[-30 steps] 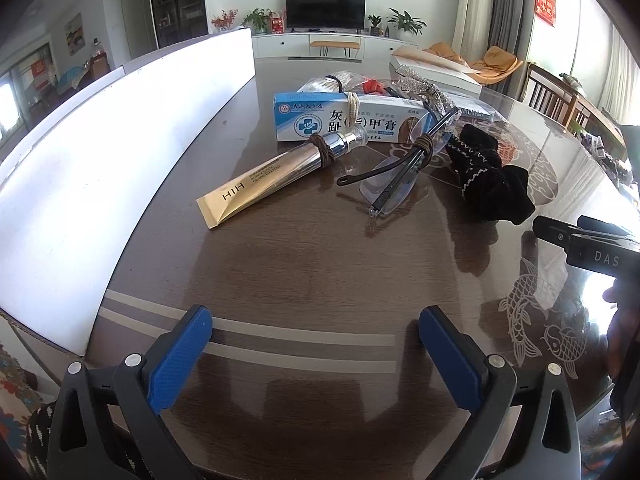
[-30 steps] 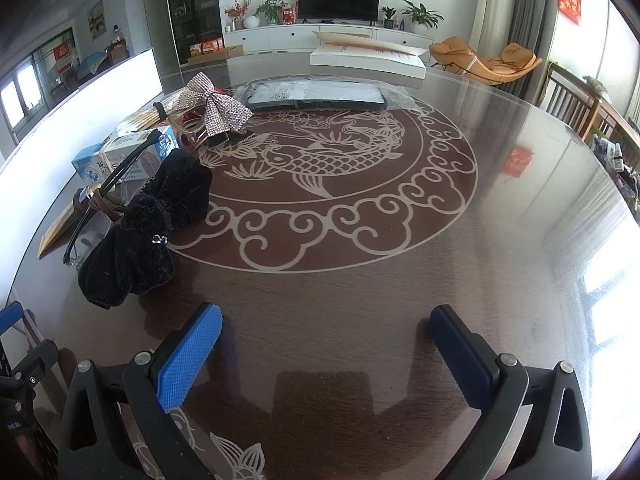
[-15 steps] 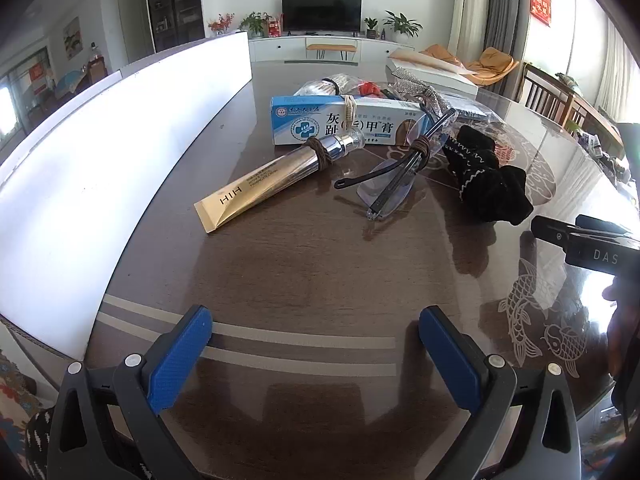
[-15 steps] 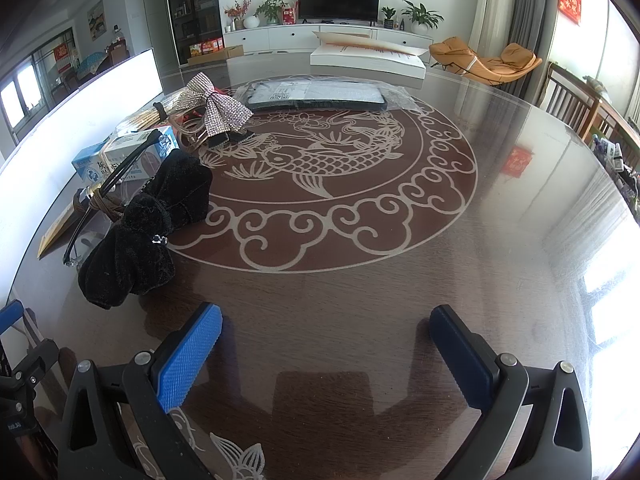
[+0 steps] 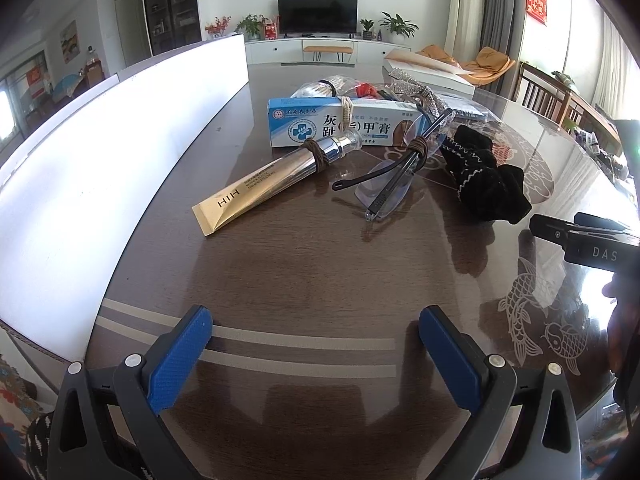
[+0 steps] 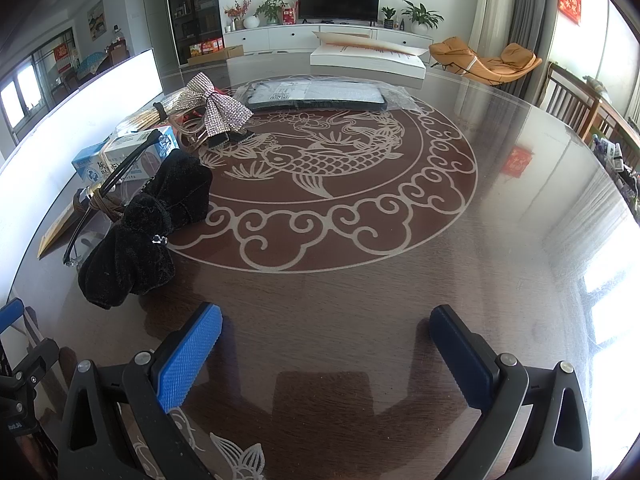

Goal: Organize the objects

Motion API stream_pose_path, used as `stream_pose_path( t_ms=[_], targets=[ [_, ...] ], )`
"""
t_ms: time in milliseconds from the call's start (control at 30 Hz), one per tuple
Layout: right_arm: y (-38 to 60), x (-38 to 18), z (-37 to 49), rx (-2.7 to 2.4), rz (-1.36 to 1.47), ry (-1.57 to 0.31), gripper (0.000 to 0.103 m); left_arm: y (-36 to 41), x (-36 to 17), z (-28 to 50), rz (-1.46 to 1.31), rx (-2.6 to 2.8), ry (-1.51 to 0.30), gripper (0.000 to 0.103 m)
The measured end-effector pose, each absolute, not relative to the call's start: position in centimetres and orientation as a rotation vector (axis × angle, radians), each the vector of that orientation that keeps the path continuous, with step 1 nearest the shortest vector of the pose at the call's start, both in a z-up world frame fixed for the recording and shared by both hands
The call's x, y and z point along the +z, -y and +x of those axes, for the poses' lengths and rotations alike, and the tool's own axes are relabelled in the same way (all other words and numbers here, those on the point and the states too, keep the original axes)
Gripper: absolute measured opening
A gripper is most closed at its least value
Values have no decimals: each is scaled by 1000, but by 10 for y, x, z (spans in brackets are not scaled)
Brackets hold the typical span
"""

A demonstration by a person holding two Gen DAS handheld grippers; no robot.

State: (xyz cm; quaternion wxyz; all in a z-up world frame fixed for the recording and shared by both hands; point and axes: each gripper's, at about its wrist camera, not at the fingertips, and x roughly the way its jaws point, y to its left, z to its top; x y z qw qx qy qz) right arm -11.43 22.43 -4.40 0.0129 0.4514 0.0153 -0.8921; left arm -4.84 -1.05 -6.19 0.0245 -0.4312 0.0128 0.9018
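A gold and silver tube (image 5: 264, 182), a blue and white medicine box (image 5: 340, 128), clear glasses with black arms (image 5: 394, 184) and a black fuzzy hair bow (image 5: 486, 182) lie together on the dark round table (image 5: 320, 272). A glittery silver bow (image 6: 218, 106) lies behind them. My left gripper (image 5: 316, 344) is open and empty, low over the table's near edge, short of the tube. My right gripper (image 6: 326, 340) is open and empty, just right of the black bow (image 6: 148, 232).
A long white board (image 5: 100, 160) stands along the table's left side. A flat plastic-wrapped dark package (image 6: 316, 94) and a white box (image 6: 368, 60) lie at the far side. Wooden chairs (image 6: 580, 100) stand on the right.
The left wrist view has drifted slightly, with the objects a little lower in frame. The right gripper has not moved. Both stay open.
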Motion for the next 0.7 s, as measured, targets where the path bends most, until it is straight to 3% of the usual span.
stream_pose_path(
  t_ms=[700],
  targets=[
    [-223,-43,-117,-2758,1427,-52,103,39,-63,-50,-1372,2847,17,103]
  ],
)
